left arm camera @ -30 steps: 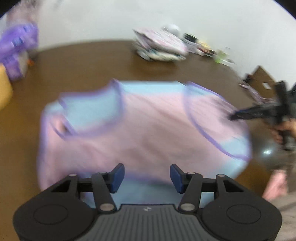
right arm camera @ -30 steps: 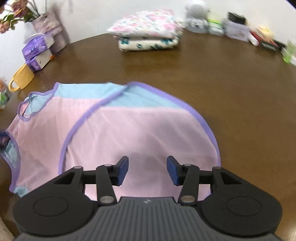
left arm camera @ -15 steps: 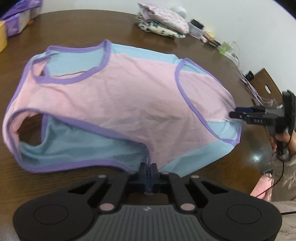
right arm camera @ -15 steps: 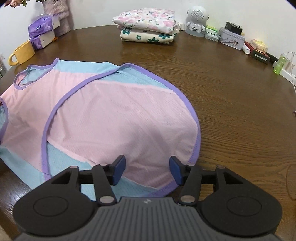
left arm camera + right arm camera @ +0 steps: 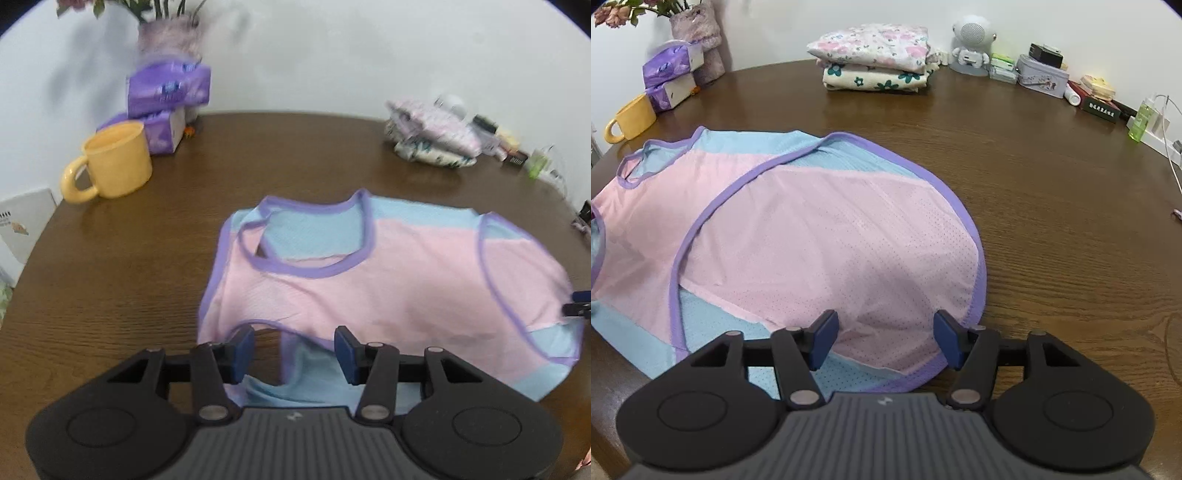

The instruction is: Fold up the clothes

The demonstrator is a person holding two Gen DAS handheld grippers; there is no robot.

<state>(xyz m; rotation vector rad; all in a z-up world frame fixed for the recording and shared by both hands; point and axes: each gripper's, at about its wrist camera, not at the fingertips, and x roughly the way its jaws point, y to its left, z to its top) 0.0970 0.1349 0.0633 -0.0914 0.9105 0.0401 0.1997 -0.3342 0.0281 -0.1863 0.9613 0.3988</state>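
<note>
Tank top (image 5: 388, 280), pink-blue mesh with purple trim, lies flat on brown table (image 5: 129, 277). Left gripper (image 5: 294, 347) and right gripper (image 5: 885, 339) jaws opening, grasping nothing, fabric beneath.

Perforated mesh-cloth vest (image 5: 820, 236) on glossy, grained wooden table (image 5: 1052, 206)

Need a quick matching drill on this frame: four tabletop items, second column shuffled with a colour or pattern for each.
Items:
1. ceramic mug
2. mesh sleeveless top
3. tissue packs
4. folded clothes stack

Looks:
A. floral print
B. yellow
C. pink and light blue, purple trim
D. purple wrapper

Pairs: 1-B, 2-C, 3-D, 4-A
</note>
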